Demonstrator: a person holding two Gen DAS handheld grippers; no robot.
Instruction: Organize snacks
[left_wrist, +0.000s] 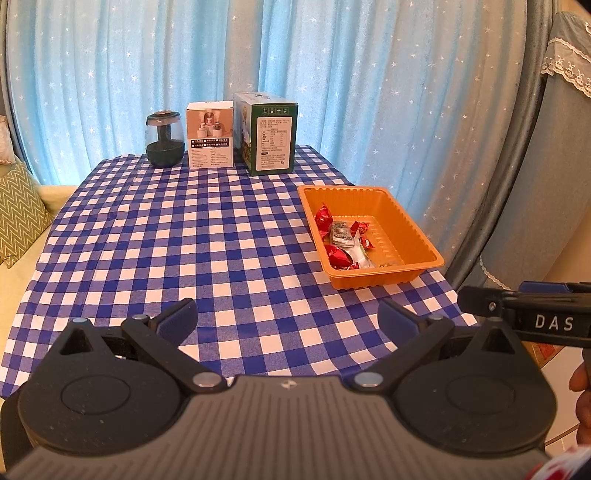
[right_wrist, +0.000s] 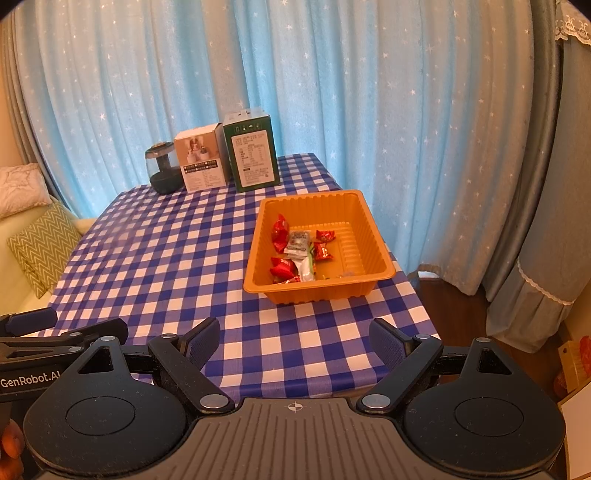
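— What have you got in your hands right now?

— Nothing. My left gripper (left_wrist: 286, 317) hovers over the near edge of the table, its blue-padded fingers (left_wrist: 177, 317) spread wide with only checked cloth between them. My right gripper (right_wrist: 294, 338) is the same: jaws apart, empty, above the near right part of the blue-and-white tablecloth (left_wrist: 166, 240). The two sit side by side; from the left camera I can see the right one's side poking in at the frame's right edge.

— And the snacks?

— All in the orange plastic tray (right_wrist: 373, 236), which stands on the right side of the table, ahead of both grippers and well apart from them. Inside, toward its left half, lie several red-wrapped candies (right_wrist: 280, 230), a grey packet (right_wrist: 297, 242) among them, and a white sachet (right_wrist: 304, 271) nearer the front wall. The tray's right half shows bare ribbed bottom, with a few tiny bits at the front I can't make out.

— Anything else on the table?

— Along the far edge, in front of the starry blue curtain (left_wrist: 332, 74): a dark-based glass jar-like gadget (left_wrist: 164, 140), then a white box (left_wrist: 210, 136), then a taller green box (left_wrist: 269, 134), the two boxes just beside each other. A green zigzag cushion (right_wrist: 44, 247) sits off to the left.
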